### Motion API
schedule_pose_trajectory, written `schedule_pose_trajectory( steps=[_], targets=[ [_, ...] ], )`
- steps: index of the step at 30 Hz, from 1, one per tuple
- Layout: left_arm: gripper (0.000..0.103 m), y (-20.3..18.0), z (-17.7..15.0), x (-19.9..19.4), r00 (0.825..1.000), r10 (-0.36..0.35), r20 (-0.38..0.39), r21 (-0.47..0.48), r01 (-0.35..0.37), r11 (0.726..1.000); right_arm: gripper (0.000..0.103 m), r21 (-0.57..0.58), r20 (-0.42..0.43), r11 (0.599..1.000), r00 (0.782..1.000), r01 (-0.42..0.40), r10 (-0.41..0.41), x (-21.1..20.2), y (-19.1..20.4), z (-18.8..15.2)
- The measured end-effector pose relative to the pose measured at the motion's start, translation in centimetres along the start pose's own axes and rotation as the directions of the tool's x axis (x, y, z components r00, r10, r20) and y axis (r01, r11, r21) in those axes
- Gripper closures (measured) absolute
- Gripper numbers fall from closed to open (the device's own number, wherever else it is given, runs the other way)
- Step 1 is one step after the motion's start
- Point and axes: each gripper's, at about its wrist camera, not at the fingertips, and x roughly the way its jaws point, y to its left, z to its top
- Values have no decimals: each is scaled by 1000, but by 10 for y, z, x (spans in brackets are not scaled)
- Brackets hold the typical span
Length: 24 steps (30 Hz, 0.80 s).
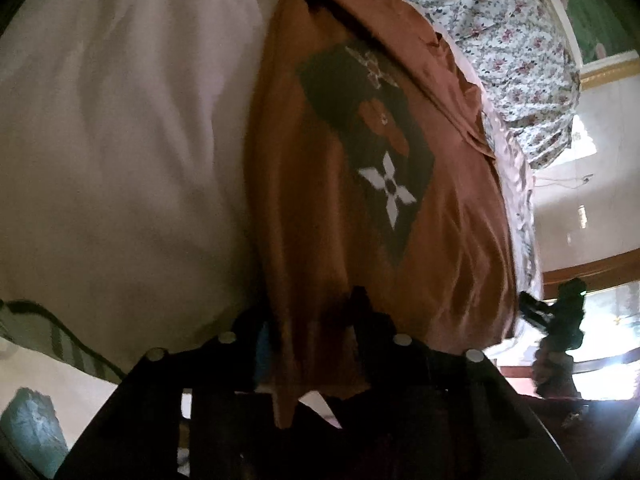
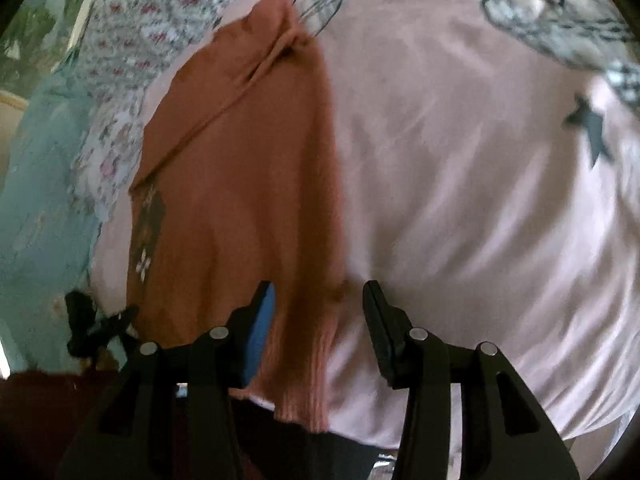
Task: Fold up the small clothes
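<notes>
Rust-brown shirt was what we had before us, a small knitted garment lying lengthwise on the pale pink bedsheet, and we place everything else relative to it. On its front we saw a dark printed panel with a white four-pointed flower in it; from the right wrist view the same print showed only as a thin sliver at the shirt's left edge. At the shirt's far end a folded part made a raised diagonal ridge. Our left gripper was clenched on the shirt's near hem, with the cloth bunched between its dark fingers and a flap hanging below them. Our right gripper stood released, its jaws wide apart, with the shirt's ribbed near edge lying between them; its left finger, with a blue pad, was over the cloth, and its right finger was over bare sheet just beside the shirt. Whether either finger touched the fabric we could not tell. Beyond the shirt's far side lay a floral-print cloth, white with small red blossoms. To the shirt's right in the right wrist view, the sheet carried a printed oval outline, a dark star and a grey patterned figure, all well apart from the garment.
</notes>
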Motion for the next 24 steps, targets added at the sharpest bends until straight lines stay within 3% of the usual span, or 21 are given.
schedule_pose_trajectory(
  steps=[3,4,5,6,7,9,13,15,17,24],
  targets=[
    [67,-4,1,1,1000,12,-9,44,-12,999,56,-3,10,1000,1000,-27,27,9,4,-6],
    [73,-5,1,1,1000,17,-10,59,-16,998,57,-1,12,999,999,-34,34,10,3,-6],
    [92,-8,0,1,1000,26,-12,83,-25,996,74,-5,12,999,999,-36,36,10,4,-6],
    [94,-9,0,1,999,30,-12,97,-28,995,88,-12,-2,999,1000,-31,31,10,3,-6],
    [94,-11,0,-2,999,31,-6,109,-30,994,97,-7,-15,999,999,-34,33,10,2,-8],
    [93,-10,-1,-4,1000,28,-8,109,-27,994,96,7,-8,998,998,-58,58,4,-5,-10],
    [81,-2,1,4,999,4,-53,62,-1,998,94,38,-35,996,996,-85,86,8,-9,-9],
    [82,-5,2,6,998,-2,-61,72,6,997,94,23,-43,997,996,-80,80,13,-5,-8],
    [97,-14,1,2,999,7,-39,126,-2,992,96,17,-37,996,995,-91,91,11,-2,-7],
    [99,-15,3,-26,996,-77,45,84,73,994,97,76,22,980,982,-186,185,-13,-14,-4]
  ],
)
